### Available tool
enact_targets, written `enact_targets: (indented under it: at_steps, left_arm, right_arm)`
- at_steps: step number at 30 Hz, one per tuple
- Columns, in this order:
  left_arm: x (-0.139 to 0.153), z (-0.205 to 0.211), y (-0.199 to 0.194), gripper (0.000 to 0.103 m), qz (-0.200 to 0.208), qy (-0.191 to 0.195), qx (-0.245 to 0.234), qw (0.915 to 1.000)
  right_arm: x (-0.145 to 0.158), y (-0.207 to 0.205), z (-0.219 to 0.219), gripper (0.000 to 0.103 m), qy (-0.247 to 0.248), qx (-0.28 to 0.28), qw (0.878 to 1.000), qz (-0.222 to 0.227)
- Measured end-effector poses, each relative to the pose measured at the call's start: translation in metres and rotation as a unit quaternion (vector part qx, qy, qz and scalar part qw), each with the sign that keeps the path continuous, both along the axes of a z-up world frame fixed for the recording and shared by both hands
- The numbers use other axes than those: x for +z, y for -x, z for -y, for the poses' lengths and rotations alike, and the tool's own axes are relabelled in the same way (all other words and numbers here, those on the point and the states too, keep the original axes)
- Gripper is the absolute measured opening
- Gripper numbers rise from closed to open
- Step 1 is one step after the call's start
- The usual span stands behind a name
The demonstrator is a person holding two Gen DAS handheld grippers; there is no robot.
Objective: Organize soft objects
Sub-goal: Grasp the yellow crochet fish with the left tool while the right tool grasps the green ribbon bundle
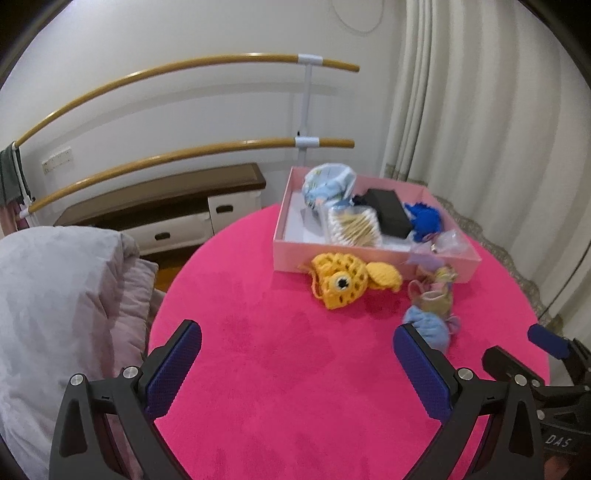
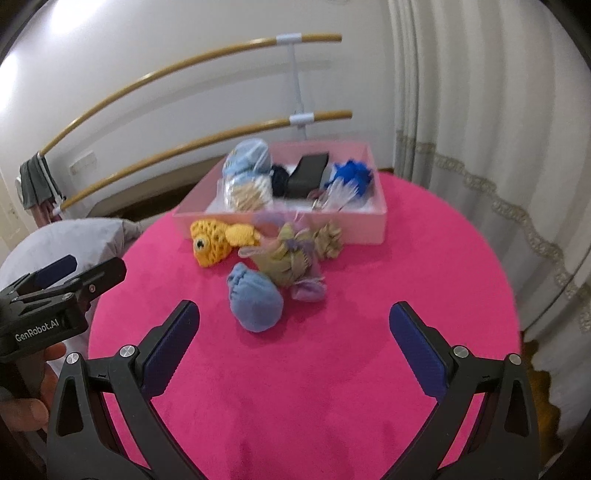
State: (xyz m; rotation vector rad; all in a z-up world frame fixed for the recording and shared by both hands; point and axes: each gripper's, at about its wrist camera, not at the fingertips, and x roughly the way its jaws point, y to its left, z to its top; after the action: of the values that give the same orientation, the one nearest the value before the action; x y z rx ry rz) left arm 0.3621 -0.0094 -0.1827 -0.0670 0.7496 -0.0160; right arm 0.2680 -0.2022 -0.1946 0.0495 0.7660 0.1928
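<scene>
White wall (image 1: 184,29), cream curtains (image 1: 480,110)

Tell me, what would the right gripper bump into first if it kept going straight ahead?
Probably the blue sock ball: it lies on the pink table ahead of the open right gripper, a little left of centre. Depth is hard to judge.

Both wrist views look forward and down over the pink counter (image 1: 280,369) from its near edge, sharing the pink box (image 2: 369,229) and crocheted fish (image 1: 343,280).

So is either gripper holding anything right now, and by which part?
Nothing is held. The left gripper and right gripper are both open over the pink table, short of the blue pouch.
</scene>
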Motion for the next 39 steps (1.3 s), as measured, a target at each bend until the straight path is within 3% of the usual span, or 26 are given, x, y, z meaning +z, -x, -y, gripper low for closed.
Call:
enact_targets:
  at_steps: [20,22,26,28,30,31,36,39]
  left_arm:
    - [-0.071,0.016,-0.127,0.103,-0.044,-0.007,-0.029,0.9986]
    - [-0.079,0.020,-0.140,0.103,-0.051,-0.009,-0.033,0.9981]
    - [-0.092,0.028,-0.159,0.102,-0.060,-0.011,-0.041,0.9973]
    - [-0.098,0.033,-0.168,0.097,-0.068,-0.004,-0.044,0.9967]
    - [-0.102,0.034,-0.175,0.076,-0.077,0.009,-0.049,0.9958]
    - [-0.104,0.035,-0.178,0.076,-0.080,0.012,-0.048,0.9956]
    - [-0.102,0.033,-0.181,0.040,-0.073,0.036,-0.065,0.9946]
    - [-0.100,0.030,-0.175,0.031,-0.073,0.045,-0.066,0.9941]
  right_arm:
    - [-0.028,-0.080,0.002,0.093,-0.045,-0.002,0.998,-0.039]
    - [-0.034,-0.088,0.000,0.088,-0.050,0.002,0.998,-0.048]
    - [-0.048,-0.100,0.002,0.069,-0.057,-0.001,0.996,-0.071]
    - [-0.053,-0.103,0.003,0.058,-0.064,0.002,0.995,-0.080]
    - [-0.055,-0.102,0.006,0.046,-0.077,0.006,0.994,-0.080]
    - [-0.054,-0.100,0.007,0.046,-0.080,0.006,0.994,-0.077]
    - [-0.045,-0.088,0.016,0.041,-0.084,0.008,0.995,-0.061]
    - [-0.037,-0.081,0.019,0.041,-0.083,0.007,0.995,-0.053]
